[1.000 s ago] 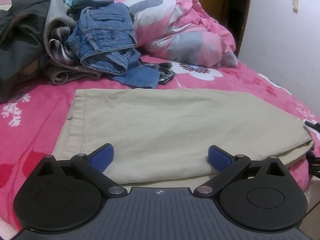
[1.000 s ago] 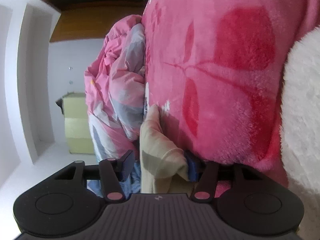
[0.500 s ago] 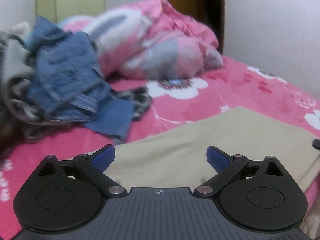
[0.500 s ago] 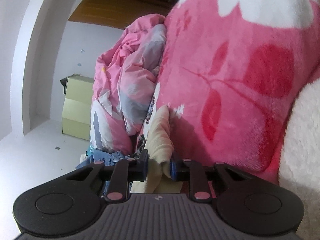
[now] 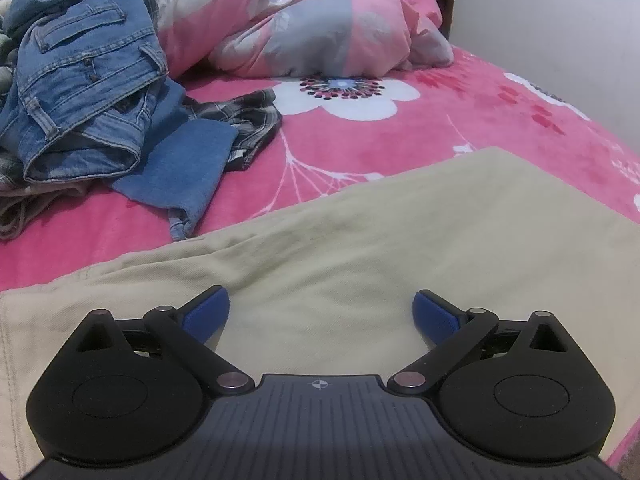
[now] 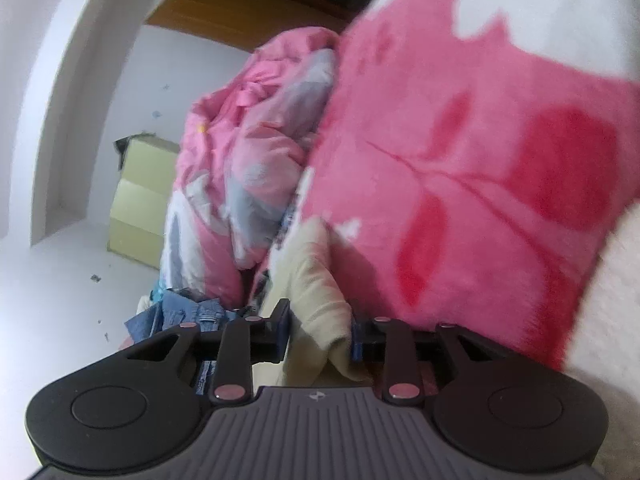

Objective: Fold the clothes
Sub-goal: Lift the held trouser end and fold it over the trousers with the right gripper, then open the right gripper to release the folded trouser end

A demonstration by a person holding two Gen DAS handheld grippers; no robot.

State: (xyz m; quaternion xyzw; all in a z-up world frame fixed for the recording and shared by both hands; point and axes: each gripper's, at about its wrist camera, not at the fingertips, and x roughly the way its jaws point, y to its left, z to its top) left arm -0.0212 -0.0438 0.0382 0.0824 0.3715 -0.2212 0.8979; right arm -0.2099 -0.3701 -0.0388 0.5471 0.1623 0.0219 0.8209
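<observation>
Left wrist view: our left gripper (image 5: 320, 312) has its jaws spread wide, blue pads (image 5: 206, 312) far apart, nothing between them. It hangs low over the beige trousers (image 5: 360, 264); we can't tell if the pads touch the cloth. The trousers lie flat and mostly smooth on the pink floral blanket (image 5: 460, 128), with a few shallow creases running up from the left pad. A stitched hem edge shows at the far left of the view. Beyond the trousers, top left, a crumpled heap of blue jeans (image 5: 84, 80) with a plaid garment (image 5: 248, 120) poking out from under it. A bunched pink-and-grey duvet (image 5: 312, 24) sits behind, against the wall.

Right wrist view: camera is rolled hard, so the bed stands on edge on the right. Our right gripper (image 6: 320, 332) has its jaws drawn in narrow and is pinching a bunched fold of the beige trousers (image 6: 316, 292); cloth fills the gap between the pads and drapes down toward the gripper body. The pinched fold looks lifted off the pink floral blanket (image 6: 480, 160), the rest trailing back to the bed. Frame is motion-blurred. Duvet (image 6: 248, 168) and jeans (image 6: 188, 312) sit left of the pinch; a pale yellow-green cabinet (image 6: 140, 200) stands behind them.
</observation>
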